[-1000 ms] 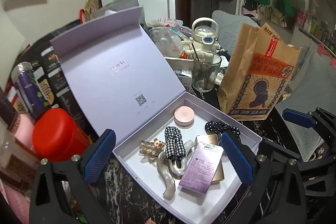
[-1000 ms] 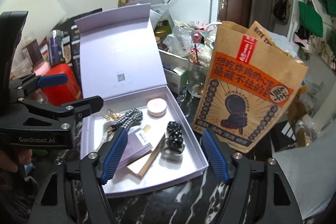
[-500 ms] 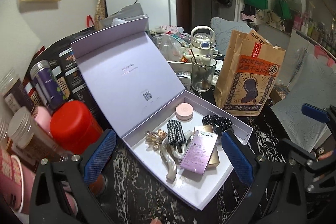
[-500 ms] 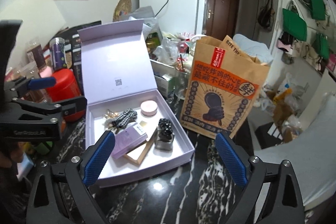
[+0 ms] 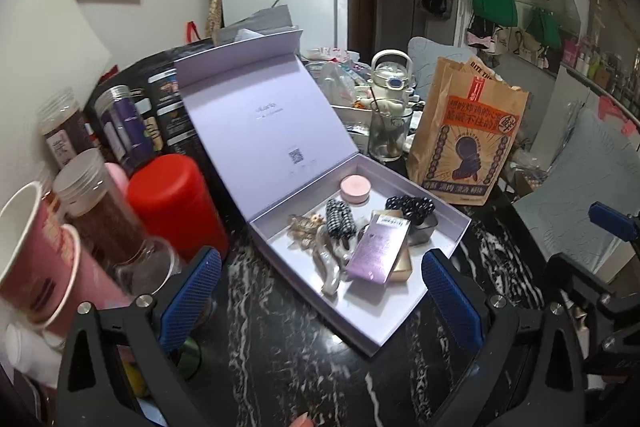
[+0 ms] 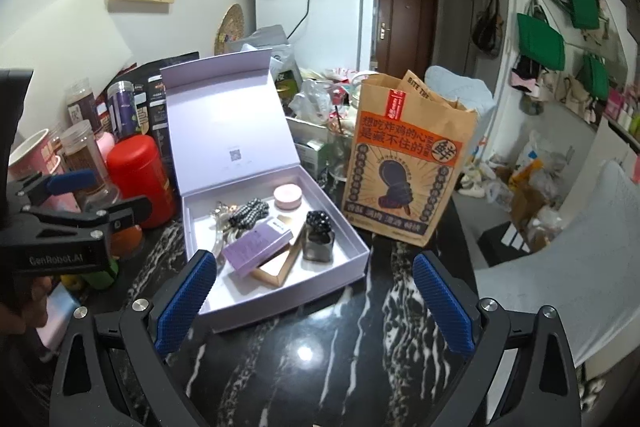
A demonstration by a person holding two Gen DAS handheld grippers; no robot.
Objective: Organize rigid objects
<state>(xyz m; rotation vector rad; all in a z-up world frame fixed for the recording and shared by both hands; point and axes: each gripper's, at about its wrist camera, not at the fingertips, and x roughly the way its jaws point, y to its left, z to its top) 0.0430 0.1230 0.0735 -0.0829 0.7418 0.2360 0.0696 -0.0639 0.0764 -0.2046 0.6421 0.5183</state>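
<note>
both the left gripper [image 5: 320,301] and right gripper [image 6: 310,301] hung spread wide and empty above a black marble table [image 6: 320,367], just short of an open lavender box [image 6: 280,291] that held a purple carton [image 6: 256,251], a pink compact [image 6: 287,196] and hair clips [image 5: 340,219].

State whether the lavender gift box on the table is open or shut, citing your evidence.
Open. The lavender gift box has its hinged lid standing up behind the tray, leaving the pink compact and hair clips inside exposed.

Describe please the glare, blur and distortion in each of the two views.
Left wrist view: paper cups at the left edge are smeared; fisheye bends the fridge. Right wrist view: sharper, with a lamp's glare spot on the marble tabletop and a curved door frame.
</note>
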